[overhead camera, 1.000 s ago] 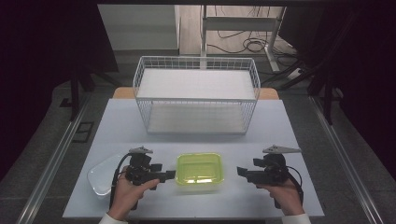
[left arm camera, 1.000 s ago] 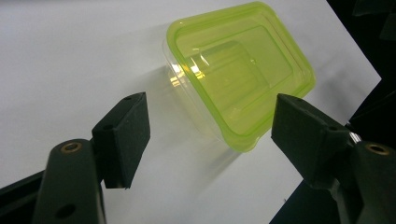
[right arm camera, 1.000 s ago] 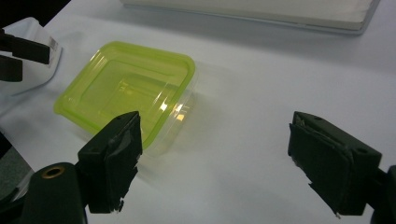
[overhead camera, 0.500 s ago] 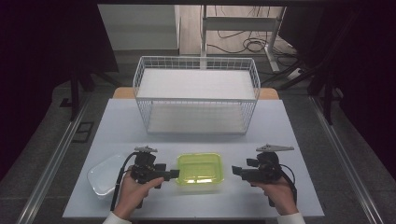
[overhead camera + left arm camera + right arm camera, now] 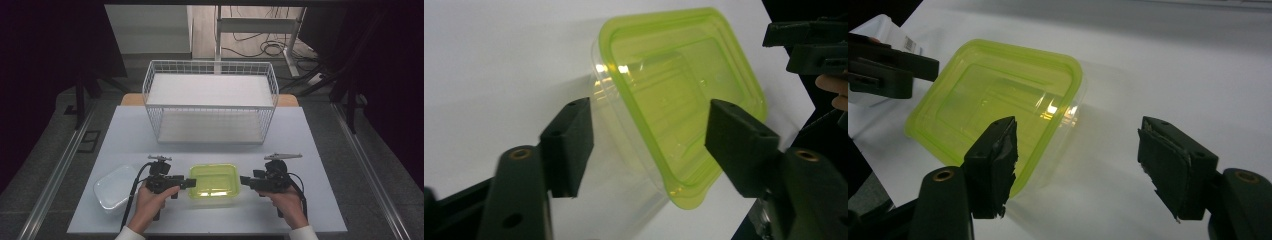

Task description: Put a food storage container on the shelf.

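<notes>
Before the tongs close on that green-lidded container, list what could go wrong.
1. The left tongs and right tongs have just been closing from opposite ends of the green-lidded container, and neither grips it yet; uneven contact could slide it across the smooth table.
2. Its clear walls look thin, so a hard squeeze might buckle them or pop the lid.
3. The white container sits close beside the left hand and could get knocked.

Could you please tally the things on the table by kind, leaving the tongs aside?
Green-lidded clear container: 1
White lidded container: 1
White wire basket: 1
Total: 3
</notes>
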`<state>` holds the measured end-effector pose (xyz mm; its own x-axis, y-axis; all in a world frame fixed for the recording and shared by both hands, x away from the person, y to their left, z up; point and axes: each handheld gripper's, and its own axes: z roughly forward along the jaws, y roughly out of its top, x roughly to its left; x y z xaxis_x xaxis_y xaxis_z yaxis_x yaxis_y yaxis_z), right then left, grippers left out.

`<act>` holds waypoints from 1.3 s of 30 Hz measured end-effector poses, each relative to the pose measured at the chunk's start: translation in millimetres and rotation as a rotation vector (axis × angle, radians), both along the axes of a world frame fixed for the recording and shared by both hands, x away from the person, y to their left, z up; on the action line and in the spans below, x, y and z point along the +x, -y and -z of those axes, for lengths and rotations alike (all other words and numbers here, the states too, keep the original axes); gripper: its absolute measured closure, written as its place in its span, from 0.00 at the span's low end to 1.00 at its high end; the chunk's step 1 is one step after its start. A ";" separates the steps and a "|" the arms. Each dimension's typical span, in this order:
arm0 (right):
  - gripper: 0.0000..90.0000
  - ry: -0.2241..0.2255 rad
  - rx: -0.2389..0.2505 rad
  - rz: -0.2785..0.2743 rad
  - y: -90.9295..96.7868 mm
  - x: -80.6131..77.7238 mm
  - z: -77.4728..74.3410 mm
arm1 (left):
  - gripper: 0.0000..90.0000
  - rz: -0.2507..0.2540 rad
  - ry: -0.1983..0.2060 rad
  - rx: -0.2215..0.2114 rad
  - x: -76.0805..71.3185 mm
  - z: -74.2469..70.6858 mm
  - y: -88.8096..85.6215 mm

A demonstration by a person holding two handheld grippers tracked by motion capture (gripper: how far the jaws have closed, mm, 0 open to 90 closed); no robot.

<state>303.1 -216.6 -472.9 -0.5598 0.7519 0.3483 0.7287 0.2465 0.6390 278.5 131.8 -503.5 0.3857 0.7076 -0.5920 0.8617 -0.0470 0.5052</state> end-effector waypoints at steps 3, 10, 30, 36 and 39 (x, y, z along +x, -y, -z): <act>0.39 -0.022 0.015 -0.009 -5.6 3.3 5.1 | 0.43 0.007 -0.007 0.017 1.4 2.6 1.5; 0.45 -0.074 0.038 -0.008 -14.5 11.5 15.7 | 0.51 0.011 -0.025 -0.008 5.1 6.6 3.0; 0.81 -0.229 0.191 0.004 -9.5 16.5 29.7 | 0.82 0.003 -0.016 -0.052 -0.4 4.3 8.1; 0.87 -0.177 0.174 0.002 -6.4 9.2 19.8 | 0.88 0.002 0.006 -0.049 -5.9 -1.0 9.8; 0.87 -0.147 0.159 -0.008 -7.3 5.5 15.3 | 0.88 0.004 0.015 -0.052 -7.9 -3.7 9.2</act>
<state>308.6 -209.2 -488.2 -0.4998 0.6768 0.5405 0.8155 0.1574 0.5570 270.7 122.7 -499.8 0.3978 0.6743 -0.6222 0.8539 -0.0241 0.5198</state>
